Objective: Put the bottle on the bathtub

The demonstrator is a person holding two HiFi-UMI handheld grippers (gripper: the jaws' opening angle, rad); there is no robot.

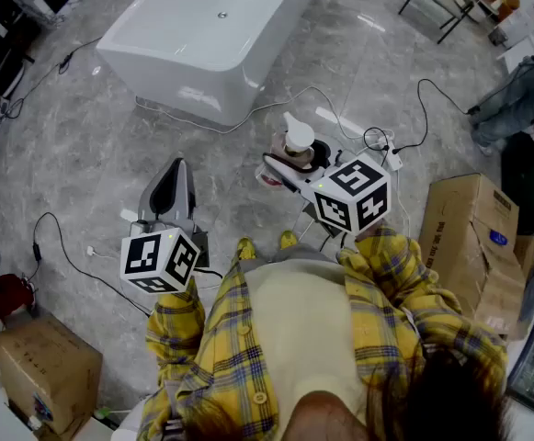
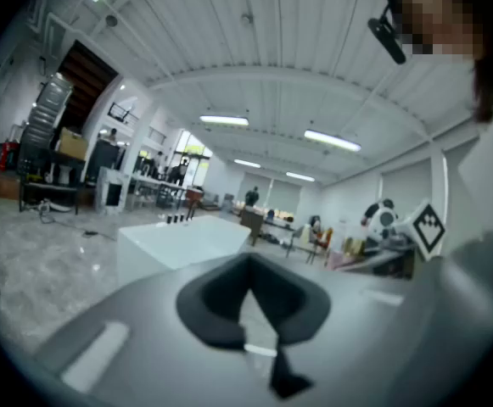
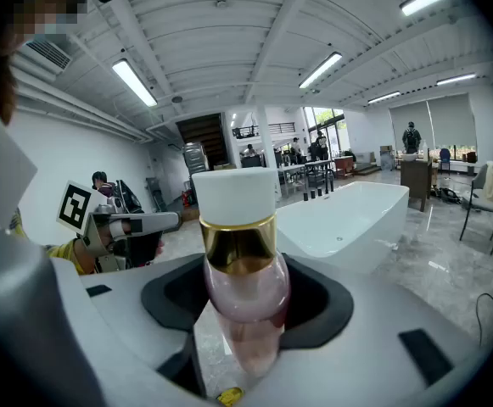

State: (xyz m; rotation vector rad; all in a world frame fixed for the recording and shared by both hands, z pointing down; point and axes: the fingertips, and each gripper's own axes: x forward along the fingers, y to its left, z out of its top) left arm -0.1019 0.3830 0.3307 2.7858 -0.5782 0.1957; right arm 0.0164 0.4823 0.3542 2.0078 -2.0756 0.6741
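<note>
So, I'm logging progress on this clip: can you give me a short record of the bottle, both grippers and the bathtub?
bottle: pink body, gold collar, white cap; upright between the right gripper's jaws
right gripper: shut on the bottle
left gripper: jaws together, nothing in them
bathtub: white, on the floor ahead, apart from the bottle
task state: bottle not yet on the bathtub

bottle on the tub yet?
No: the bottle is clamped in the right gripper, with the bathtub standing apart beyond it on the floor.
</note>
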